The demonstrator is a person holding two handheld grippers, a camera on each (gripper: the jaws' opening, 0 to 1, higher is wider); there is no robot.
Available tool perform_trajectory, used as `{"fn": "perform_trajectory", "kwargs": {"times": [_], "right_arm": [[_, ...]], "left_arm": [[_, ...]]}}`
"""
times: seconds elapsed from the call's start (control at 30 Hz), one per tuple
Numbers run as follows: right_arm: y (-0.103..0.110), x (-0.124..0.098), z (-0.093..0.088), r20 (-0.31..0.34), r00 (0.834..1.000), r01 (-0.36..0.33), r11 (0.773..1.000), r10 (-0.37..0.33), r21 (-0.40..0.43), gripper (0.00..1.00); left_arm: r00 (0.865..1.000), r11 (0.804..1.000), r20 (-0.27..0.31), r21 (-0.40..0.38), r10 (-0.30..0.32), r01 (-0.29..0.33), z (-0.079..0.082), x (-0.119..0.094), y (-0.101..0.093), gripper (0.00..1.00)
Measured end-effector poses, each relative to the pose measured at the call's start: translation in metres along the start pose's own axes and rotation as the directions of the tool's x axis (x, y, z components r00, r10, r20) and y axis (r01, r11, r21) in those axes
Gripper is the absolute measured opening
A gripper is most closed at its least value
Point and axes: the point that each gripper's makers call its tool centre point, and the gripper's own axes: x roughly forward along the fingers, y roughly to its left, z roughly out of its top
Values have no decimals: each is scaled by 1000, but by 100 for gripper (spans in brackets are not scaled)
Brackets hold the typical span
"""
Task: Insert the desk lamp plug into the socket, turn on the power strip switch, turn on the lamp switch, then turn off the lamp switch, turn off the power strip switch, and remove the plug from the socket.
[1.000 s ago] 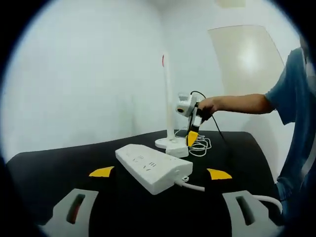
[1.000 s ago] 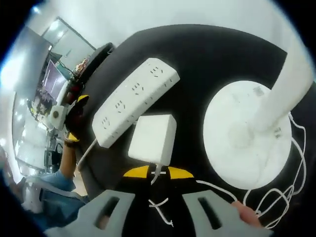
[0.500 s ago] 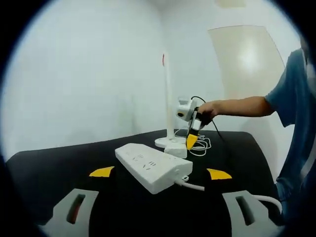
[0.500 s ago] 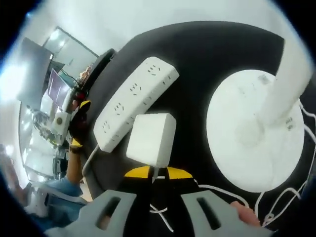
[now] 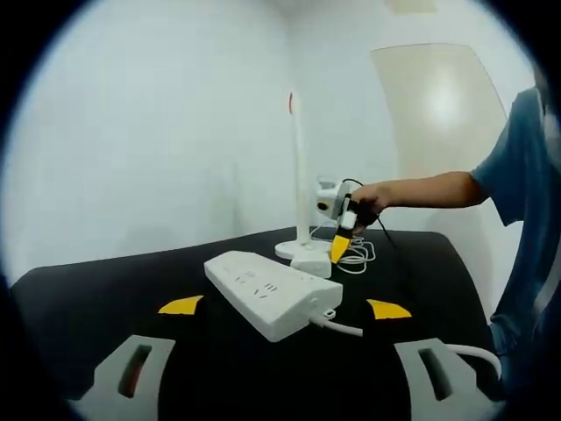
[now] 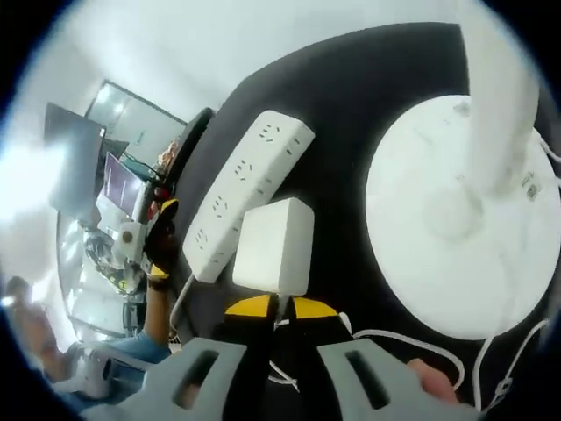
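A white power strip (image 5: pixel 272 296) (image 6: pixel 241 206) lies on the black table, its sockets up. Behind it stands the white desk lamp, with round base (image 6: pixel 460 215) and thin pole (image 5: pixel 296 167). The lamp's plug is a white square adapter (image 6: pixel 273 247) (image 5: pixel 311 262) between strip and base. My right gripper (image 6: pixel 280 307) (image 5: pixel 340 246) has its yellow tips closed in on the adapter's cord end. My left gripper (image 5: pixel 285 307) hovers wide open in front of the strip, holding nothing.
The lamp's thin white cord (image 5: pixel 358 258) (image 6: pixel 491 377) lies coiled beside the base. The strip's thick cable (image 5: pixel 346 331) runs off toward the table's near right edge. A person in a blue shirt (image 5: pixel 526 219) stands at the right. Desks with monitors (image 6: pixel 118 184) fill the room behind.
The right gripper has dipped a little lower and nearer the lamp, still at the adapter, and its tips stand slightly closer together. The left gripper has stayed still and open.
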Motion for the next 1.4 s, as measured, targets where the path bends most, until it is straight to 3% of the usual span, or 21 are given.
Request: {"fn": "perform_trajectory", "kwargs": {"times": [0.1,0.27,0.33,0.37,0.43,0.5,0.53,0.63,0.7,0.77,0.8,0.87,0.9,0.97,1.03,1.2,1.27,1.33,1.37,1.4], "right_arm": [[4,1,-2,5,1000,-11,1000,11,10,13],[0,1,2,20,999,31,998,-30,-47,7],[-5,0,7,35,997,68,983,-63,-170,7],[-3,0,3,31,996,84,982,-80,-168,7],[2,1,4,64,993,110,957,-96,-268,6],[7,-2,4,98,987,155,928,-129,-339,6],[10,-3,6,124,981,186,892,-147,-412,6],[7,-10,13,199,954,295,800,-222,-522,6],[2,-16,22,239,936,350,763,-260,-543,6],[-1,-20,28,289,913,407,698,-289,-590,6],[-2,-22,29,304,904,426,691,-300,-584,6],[-3,-24,34,344,890,454,650,-299,-610,6],[-6,-26,36,353,885,462,658,-303,-595,6],[-7,-31,39,401,865,498,614,-302,-612,6],[-6,-35,40,432,851,519,603,-299,-606,6],[2,-49,53,557,786,610,490,-270,-623,6],[11,-51,53,592,767,631,459,-247,-626,6],[19,-53,52,609,760,638,441,-228,-631,6],[23,-54,54,625,751,648,419,-214,-636,6],[26,-54,53,623,754,644,420,-208,-639,6]], "left_arm": [[1000,1000,1,0,1,-1,0,0,0,69],[1000,1000,-1,-1,-1,1,0,0,0,69],[1000,1000,-2,-1,-2,1,-1,0,0,69],[1000,1000,-2,-2,-1,1,-1,0,0,69],[1000,1000,-2,-3,0,0,-1,0,1,69],[1000,1000,-3,-5,-1,1,-1,0,0,69],[1000,1000,-4,-4,-2,2,-1,0,0,69],[1000,1000,-7,-5,-2,2,-2,0,0,69],[1000,1000,-8,-6,-4,4,-2,0,0,69],[1000,1000,-9,-6,-5,5,-3,0,0,69],[1000,1000,-10,-7,-6,6,-3,0,-1,69],[1000,1000,-9,-8,-7,7,-3,0,-1,69],[1000,1000,-9,-9,-7,7,-3,0,-1,69],[1000,1000,-8,-12,-8,8,-3,0,0,69],[1000,1000,-8,-14,-9,9,-3,1,-1,69],[1000,1000,-12,-18,-15,14,-4,1,-1,69],[1000,1000,-12,-20,-15,14,-5,1,0,69],[1000,1000,-13,-22,-15,15,-6,2,0,69],[1000,1000,-13,-23,-16,16,-6,2,-1,69],[1000,1000,-14,-24,-17,17,-6,2,-1,69]]}}
